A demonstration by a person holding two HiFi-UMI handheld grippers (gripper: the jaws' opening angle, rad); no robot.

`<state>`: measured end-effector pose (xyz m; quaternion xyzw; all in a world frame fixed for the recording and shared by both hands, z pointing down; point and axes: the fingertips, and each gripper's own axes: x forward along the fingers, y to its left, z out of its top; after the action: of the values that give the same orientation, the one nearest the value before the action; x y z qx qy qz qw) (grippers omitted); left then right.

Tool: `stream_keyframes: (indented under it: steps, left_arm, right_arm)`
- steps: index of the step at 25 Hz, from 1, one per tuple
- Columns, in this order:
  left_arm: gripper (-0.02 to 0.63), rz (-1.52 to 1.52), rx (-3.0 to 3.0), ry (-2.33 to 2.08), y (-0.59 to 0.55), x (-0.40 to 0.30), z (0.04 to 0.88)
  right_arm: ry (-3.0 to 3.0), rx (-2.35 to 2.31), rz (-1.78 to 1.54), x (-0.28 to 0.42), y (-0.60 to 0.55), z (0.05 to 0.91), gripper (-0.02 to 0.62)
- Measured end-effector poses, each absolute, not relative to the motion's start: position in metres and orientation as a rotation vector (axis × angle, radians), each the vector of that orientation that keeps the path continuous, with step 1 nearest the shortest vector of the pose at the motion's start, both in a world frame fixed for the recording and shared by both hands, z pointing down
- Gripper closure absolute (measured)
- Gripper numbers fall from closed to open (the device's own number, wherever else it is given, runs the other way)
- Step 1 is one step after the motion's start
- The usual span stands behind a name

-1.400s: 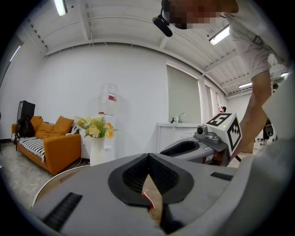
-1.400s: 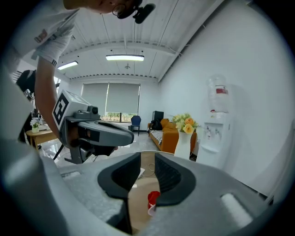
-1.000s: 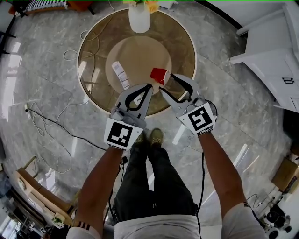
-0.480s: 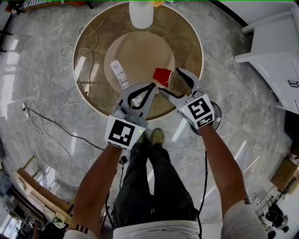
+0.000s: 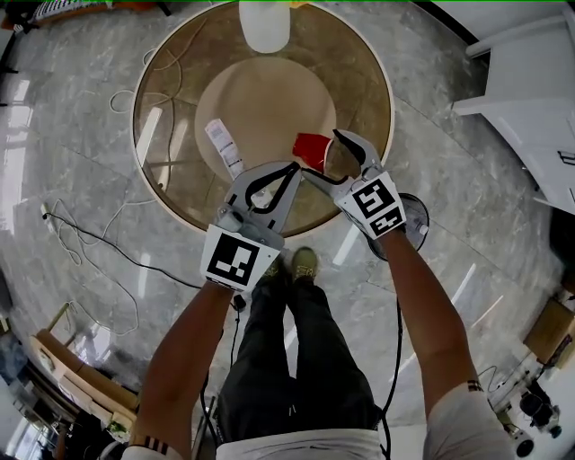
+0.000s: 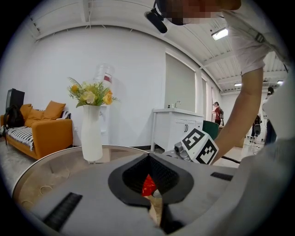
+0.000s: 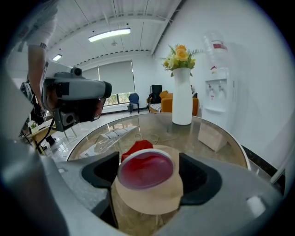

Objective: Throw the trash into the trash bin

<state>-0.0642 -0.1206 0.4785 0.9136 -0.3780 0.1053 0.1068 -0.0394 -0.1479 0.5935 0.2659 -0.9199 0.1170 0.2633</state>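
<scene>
A red plastic cup lies on its side on the round glass table. Its mouth faces the camera in the right gripper view, where the cup shows between the two jaws. My right gripper straddles it, and its jaws are opening, with gaps on both sides of the cup. To the cup's left, my left gripper is shut with nothing held. A sliver of the cup shows through its closed jaws. A white tube lies on the table further left.
A white vase of flowers stands at the table's far edge. A dark round thing sits on the marble floor under my right forearm. Cables trail over the floor on the left, and a white cabinet stands at the right.
Both grippers have come down toward the table. The right jaws have spread wider and now sit on either side of the red cup.
</scene>
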Motion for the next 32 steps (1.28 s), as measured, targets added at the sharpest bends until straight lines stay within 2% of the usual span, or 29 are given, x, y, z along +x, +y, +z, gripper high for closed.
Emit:
stream_keyframes:
  steps: [2,5,20,27,32]
  left_arm:
    - [0.606,0.308,2.680,-1.116,-0.120,-0.067,0.480]
    - [0.606,0.310,2.676,-1.117,-0.119,-0.070,0.481]
    - [0.606,0.305,2.693,-1.102,-0.112,-0.065,0.475]
    - [0.606,0.266,2.705,-1.097,-0.100,-0.046,0.459]
    - [0.606,0.247,2.756,-1.014,-0.083,-0.006,0.444]
  right_arm:
    - [-2.480,0.721,0.324,-0.040,-0.148,0.598,0.204]
    - [-2.480,0.734,0.322,-0.041,-0.150,0.598,0.245]
    - [-2.525,0.883,0.271,-0.032,-0.135,0.567,0.252]
    - [-2.552,1.004,0.221,-0.012,-0.113,0.527,0.251]
    - [-2.513,1.150,0.197,0.038,-0.087,0.499,0.250]
